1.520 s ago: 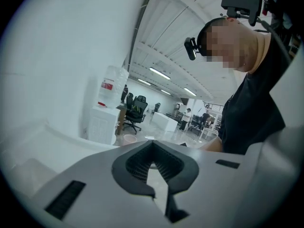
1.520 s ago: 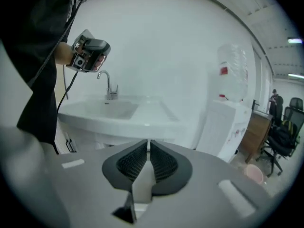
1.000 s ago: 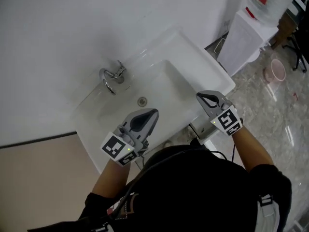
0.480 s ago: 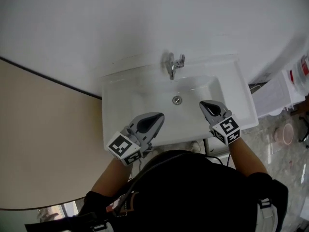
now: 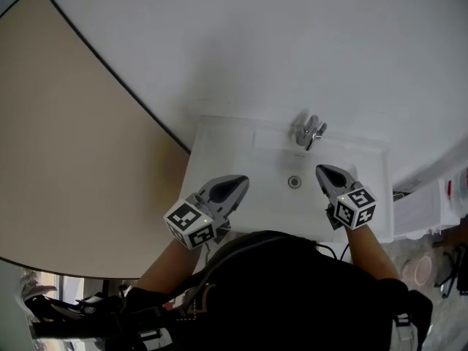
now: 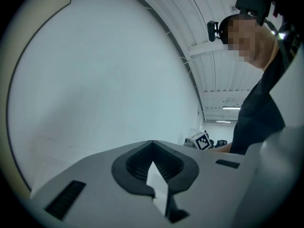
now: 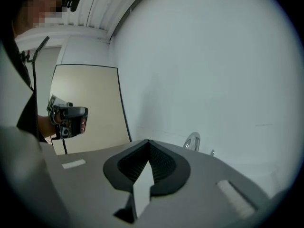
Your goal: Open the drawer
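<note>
No drawer shows in any view. I hold both grippers level over a white washbasin (image 5: 219, 141) fixed to a white wall. My left gripper (image 5: 238, 181) hangs over the basin's left part, its jaws closed tip to tip with nothing between them (image 6: 152, 144). My right gripper (image 5: 322, 170) is above the basin's right part, close to the drain (image 5: 295, 182), also shut and empty (image 7: 148, 142). The chrome tap (image 5: 310, 131) stands just beyond it and shows over the right jaws (image 7: 192, 141).
A beige wall panel (image 5: 73, 159) with a dark edge fills the left side. A white unit (image 5: 420, 210) and a pink bucket (image 5: 420, 269) stand on the glossy floor at the right. My torso hides whatever is below the basin's front.
The head view has swung left: the basin and tap slid right and the beige panel came into view. Both grippers stayed shut in front of me, over the basin.
</note>
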The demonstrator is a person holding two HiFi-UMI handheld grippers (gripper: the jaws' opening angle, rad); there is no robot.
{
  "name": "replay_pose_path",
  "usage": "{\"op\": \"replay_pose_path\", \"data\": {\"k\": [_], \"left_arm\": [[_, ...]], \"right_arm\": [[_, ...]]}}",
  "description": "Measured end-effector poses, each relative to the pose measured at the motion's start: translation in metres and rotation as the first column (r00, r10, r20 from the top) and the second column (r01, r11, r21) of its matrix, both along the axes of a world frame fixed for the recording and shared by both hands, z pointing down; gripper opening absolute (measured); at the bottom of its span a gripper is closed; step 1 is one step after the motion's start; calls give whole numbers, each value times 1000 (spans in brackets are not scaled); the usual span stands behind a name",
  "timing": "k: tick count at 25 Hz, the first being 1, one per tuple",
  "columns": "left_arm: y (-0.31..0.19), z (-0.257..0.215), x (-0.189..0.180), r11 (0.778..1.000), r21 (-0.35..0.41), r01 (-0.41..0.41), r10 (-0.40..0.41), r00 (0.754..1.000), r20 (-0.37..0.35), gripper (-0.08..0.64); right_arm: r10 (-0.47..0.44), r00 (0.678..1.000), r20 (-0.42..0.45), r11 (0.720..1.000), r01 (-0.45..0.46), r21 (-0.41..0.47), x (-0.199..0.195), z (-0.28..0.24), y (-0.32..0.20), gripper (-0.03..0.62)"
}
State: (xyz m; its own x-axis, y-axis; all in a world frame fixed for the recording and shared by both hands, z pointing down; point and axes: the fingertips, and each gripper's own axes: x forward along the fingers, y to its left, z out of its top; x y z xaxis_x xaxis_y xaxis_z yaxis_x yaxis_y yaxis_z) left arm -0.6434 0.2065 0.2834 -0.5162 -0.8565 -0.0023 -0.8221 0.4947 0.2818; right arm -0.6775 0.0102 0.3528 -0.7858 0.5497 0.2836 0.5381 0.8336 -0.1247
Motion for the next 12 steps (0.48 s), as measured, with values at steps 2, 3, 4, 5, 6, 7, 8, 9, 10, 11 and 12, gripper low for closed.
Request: {"op": "replay_pose_path", "data": {"k": [2,3,4,5,6,7,8,9,10,11,12], "left_arm": [[9,-1,-2,1000,-9,18,-18,1000,9,-6],[13,-1,-3,1000,-12,27,-27,1000,11,-6],[15,-2,-6,999,-12,34,-34,999,10,-6],[15,-3,-8,999,-11,40,-40,999,8,-6],[14,-5,-11,999,-8,43,-43,999,6,-6],[11,-6,-14,999,-7,42,-42,999,4,-6],[7,-8,-17,999,-6,37,-37,999,3,-6],[2,-9,-19,1000,-7,29,-29,1000,4,-6],[-3,-11,-21,1000,-10,19,-19,1000,6,-6],[-8,-11,-22,1000,-12,9,-9,1000,8,-6],[-12,-12,-23,1000,-14,0,0,1000,10,-6]], "right_arm": [[3,1000,-1,1000,-3,-11,-2,-10,-1,-2],[5,1000,2,1000,-5,-13,-2,-14,-3,-2],[9,1000,5,1000,-8,-14,-3,-18,-6,-2],[14,1000,6,1000,-14,-18,-3,-21,-9,-2],[21,1000,7,1000,-20,-24,-3,-25,-14,-2],[28,1000,7,999,-28,-30,-3,-27,-19,-2],[36,999,8,999,-36,-34,-3,-30,-24,-2],[43,999,11,999,-42,-33,-2,-32,-29,-2],[49,999,16,998,-48,-29,-1,-33,-34,-2],[54,998,20,998,-53,-22,-1,-34,-38,-2],[58,998,24,998,-57,-16,0,-34,-42,-2]]}}
